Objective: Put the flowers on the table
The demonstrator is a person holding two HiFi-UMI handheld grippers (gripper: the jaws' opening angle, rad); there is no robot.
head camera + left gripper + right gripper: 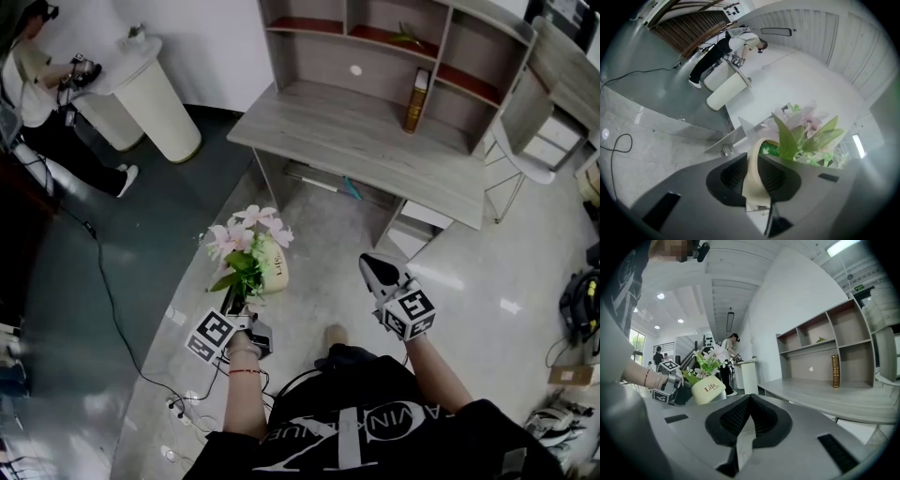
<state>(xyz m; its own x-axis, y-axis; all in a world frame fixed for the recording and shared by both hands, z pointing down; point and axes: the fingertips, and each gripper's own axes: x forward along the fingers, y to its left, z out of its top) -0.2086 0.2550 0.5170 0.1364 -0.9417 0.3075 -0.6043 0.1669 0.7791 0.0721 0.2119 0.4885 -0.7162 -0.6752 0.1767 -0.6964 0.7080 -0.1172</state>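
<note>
Open office or lab hall. It shows in the grey wood-grain desk with cubby shelving (375, 141), polished grey floor (309, 225), trailing black cable (112, 305) and white round pedestal (155, 98).

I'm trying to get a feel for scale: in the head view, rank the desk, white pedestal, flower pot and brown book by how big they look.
1. desk
2. white pedestal
3. flower pot, nearer the camera, so its place below the pedestal is unsure
4. brown book
</note>
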